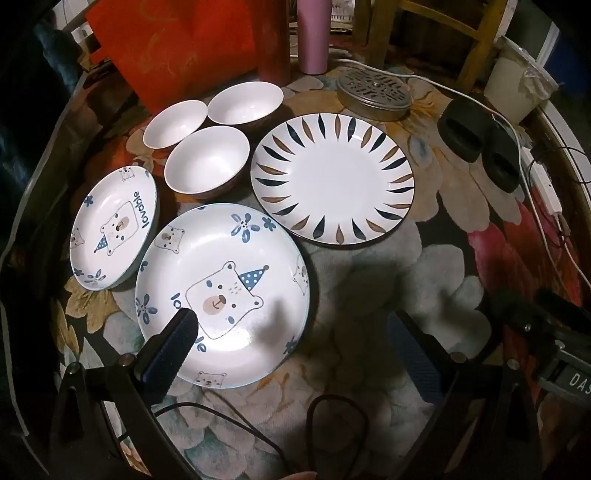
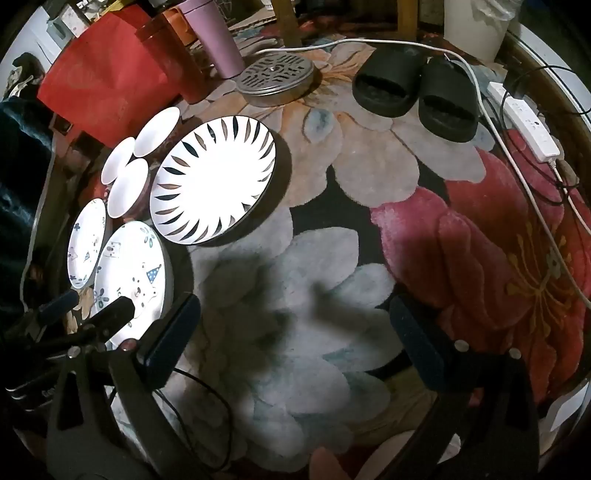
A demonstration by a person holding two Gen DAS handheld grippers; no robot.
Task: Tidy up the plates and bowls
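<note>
On a floral rug lie a big bear-print plate (image 1: 221, 291), a smaller bear-print plate (image 1: 112, 227) to its left, a leaf-rimmed plate (image 1: 332, 177) and three white bowls (image 1: 207, 164), (image 1: 245, 103), (image 1: 175, 123) behind. My left gripper (image 1: 295, 328) is open and empty, its left finger over the big bear plate's near edge. My right gripper (image 2: 295, 314) is open and empty over bare rug, right of the plates. In the right wrist view, the leaf plate (image 2: 214, 181), the big bear plate (image 2: 129, 273) and the left gripper's fingers (image 2: 114, 314) show at the left.
Behind the dishes stand a red bag (image 1: 173, 48), a red cylinder (image 1: 275, 40), a pink bottle (image 1: 314, 33) and a round perforated metal tin (image 1: 373, 94). Black slippers (image 2: 413, 92), a white cable (image 2: 491, 122) and a power strip (image 2: 528, 125) lie at the right.
</note>
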